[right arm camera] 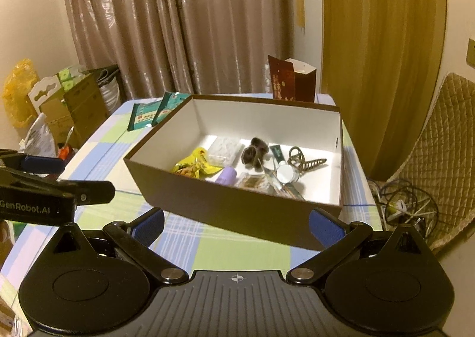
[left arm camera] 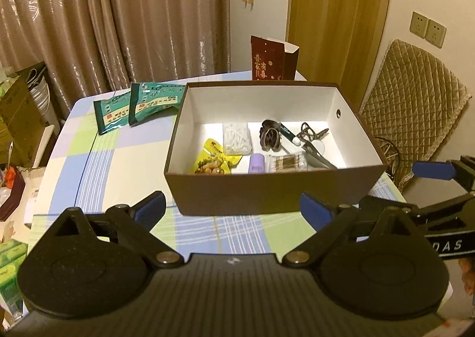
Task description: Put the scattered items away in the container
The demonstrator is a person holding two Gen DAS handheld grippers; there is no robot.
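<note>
A brown box with a white inside [left arm camera: 267, 191] [right arm camera: 225, 206] stands on the checked tablecloth. In it lie a yellow snack packet [left arm camera: 215, 158] [right arm camera: 196, 166], a lilac tube [left arm camera: 256, 163] [right arm camera: 225, 175], cotton swabs [left arm camera: 286, 163], a white packet [left arm camera: 236, 138], a dark hair clip [left arm camera: 269, 136] [right arm camera: 253, 152], a bronze claw clip [left arm camera: 311, 132] [right arm camera: 305, 160] and tweezers [left arm camera: 319, 155]. Two green sachets [left arm camera: 139, 105] [right arm camera: 153, 112] lie on the cloth left of the box. My left gripper [left arm camera: 233, 210] hangs open in front of the box, empty. My right gripper [right arm camera: 236, 225] is open too, empty, near the box's front wall.
A dark red paper bag [left arm camera: 273, 59] [right arm camera: 291, 78] stands behind the box. A quilted chair [left arm camera: 415, 105] [right arm camera: 445, 143] is at the right with cables [right arm camera: 406, 203] below. Cardboard boxes [right arm camera: 74, 105] and clutter [left arm camera: 17, 117] sit left of the table. Curtains hang behind.
</note>
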